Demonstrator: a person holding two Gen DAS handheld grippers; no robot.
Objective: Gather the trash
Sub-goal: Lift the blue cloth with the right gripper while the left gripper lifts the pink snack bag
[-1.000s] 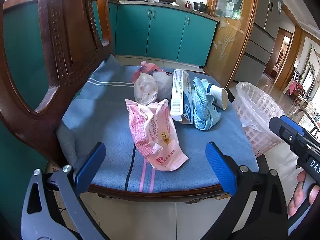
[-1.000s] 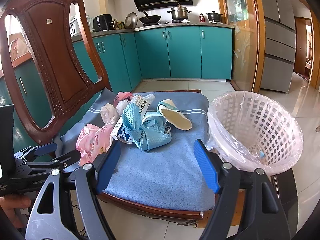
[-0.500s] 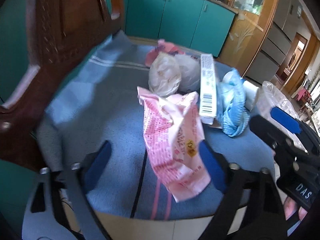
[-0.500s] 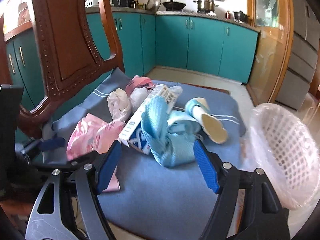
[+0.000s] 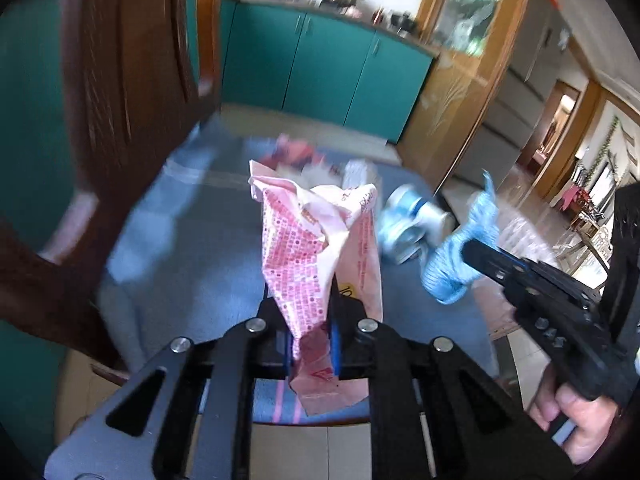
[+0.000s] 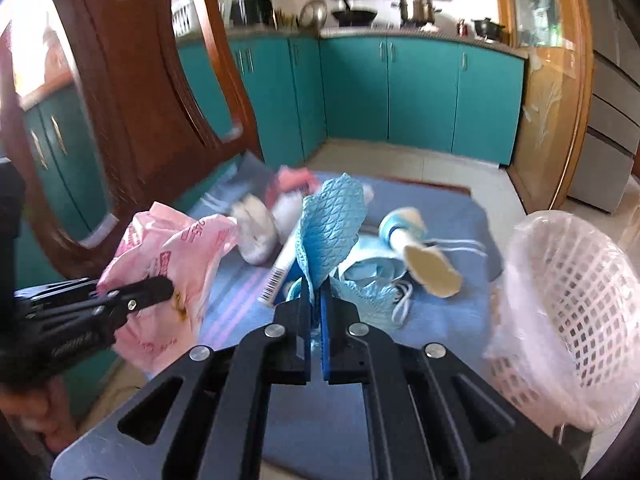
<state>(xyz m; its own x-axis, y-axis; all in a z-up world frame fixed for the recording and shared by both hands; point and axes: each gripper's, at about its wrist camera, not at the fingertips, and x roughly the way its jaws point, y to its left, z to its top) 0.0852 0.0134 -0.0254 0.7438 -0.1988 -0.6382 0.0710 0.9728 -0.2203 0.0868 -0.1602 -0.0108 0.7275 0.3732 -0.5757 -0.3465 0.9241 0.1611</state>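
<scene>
A crumpled pink printed plastic bag [image 5: 316, 248] stands up from the blue chair cushion [image 5: 192, 248]. My left gripper [image 5: 312, 344] is closing its jaws on the bag's lower end, and the pads press on it. In the right wrist view, the right gripper [image 6: 316, 320] is shut on a blue quilted cloth [image 6: 328, 236], which rises above its fingertips. The left gripper [image 6: 160, 286] and the pink bag [image 6: 176, 248] appear at that view's left. The right gripper [image 5: 480, 254] and blue cloth [image 5: 452, 276] show at the right of the left wrist view.
A white lattice basket [image 6: 572, 312] lined with clear plastic stands right of the chair. On the cushion lie a long barcoded box [image 6: 280, 276], white crumpled wads [image 6: 256, 236], a tipped blue-and-white cup [image 6: 420, 252] and a small pink packet [image 6: 294, 178]. The carved chair back [image 6: 132, 92] rises at left.
Both grippers moved in over the seat and went from wide open to shut, the left on the pink bag, the right on the blue cloth. Both items are now lifted upright.
</scene>
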